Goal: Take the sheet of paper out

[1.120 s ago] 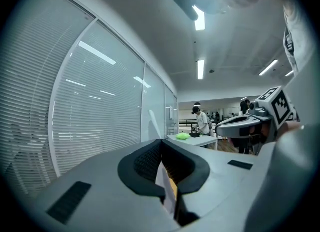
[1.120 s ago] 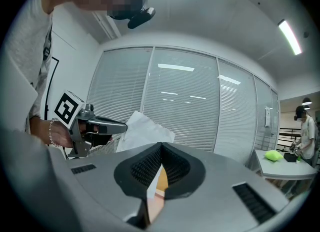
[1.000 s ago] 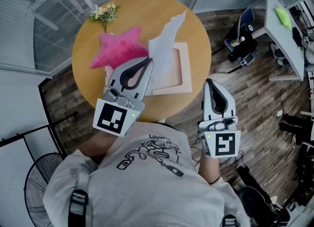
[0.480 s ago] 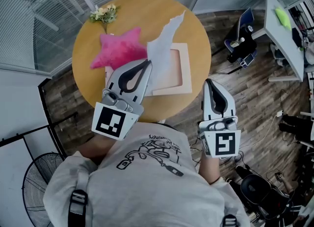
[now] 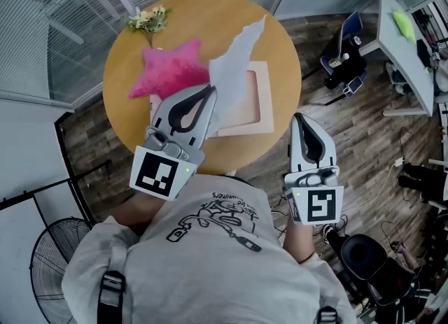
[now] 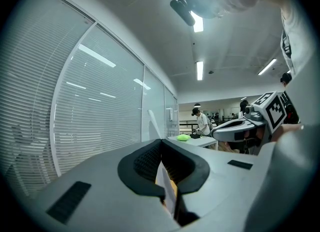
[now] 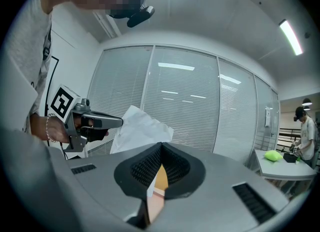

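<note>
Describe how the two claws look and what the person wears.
Both the left claw and right claw are light grey shells with black ribbed pads, each carrying a white cube with black square markers. The person wears a grey T-shirt with black print.

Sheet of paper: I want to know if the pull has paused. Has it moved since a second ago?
No. The sheet of paper keeps its tip at the same spot over the round table, with the left gripper shut on it.
</note>
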`<state>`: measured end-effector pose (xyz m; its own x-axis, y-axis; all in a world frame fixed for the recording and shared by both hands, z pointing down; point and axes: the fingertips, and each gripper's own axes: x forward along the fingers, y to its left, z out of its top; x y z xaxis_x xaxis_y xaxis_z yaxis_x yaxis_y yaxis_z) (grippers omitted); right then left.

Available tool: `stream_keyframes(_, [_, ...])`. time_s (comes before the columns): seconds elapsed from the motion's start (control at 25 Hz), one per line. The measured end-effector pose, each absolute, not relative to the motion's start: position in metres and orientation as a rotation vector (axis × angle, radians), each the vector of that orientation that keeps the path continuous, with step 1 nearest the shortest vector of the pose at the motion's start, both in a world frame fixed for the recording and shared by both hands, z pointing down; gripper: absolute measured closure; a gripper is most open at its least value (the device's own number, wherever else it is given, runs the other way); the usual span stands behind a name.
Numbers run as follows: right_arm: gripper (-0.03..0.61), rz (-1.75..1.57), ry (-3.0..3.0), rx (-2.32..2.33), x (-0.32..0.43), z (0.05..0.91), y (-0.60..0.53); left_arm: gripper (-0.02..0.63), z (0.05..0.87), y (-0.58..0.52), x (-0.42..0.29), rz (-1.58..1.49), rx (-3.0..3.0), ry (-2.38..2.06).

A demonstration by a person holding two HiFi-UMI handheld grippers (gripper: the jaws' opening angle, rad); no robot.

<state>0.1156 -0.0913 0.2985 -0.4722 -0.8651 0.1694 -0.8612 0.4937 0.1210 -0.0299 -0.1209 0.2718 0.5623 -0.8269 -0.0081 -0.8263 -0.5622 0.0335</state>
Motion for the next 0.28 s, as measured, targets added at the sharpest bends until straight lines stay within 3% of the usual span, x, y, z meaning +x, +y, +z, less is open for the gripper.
stream_keyframes(0.28, [0.572, -0.022, -2.523, 1.486, 0.1157, 0.3007, -0.0937, 0.594, 0.274, -0.123, -0.0302, -0.029, 2.753, -1.455])
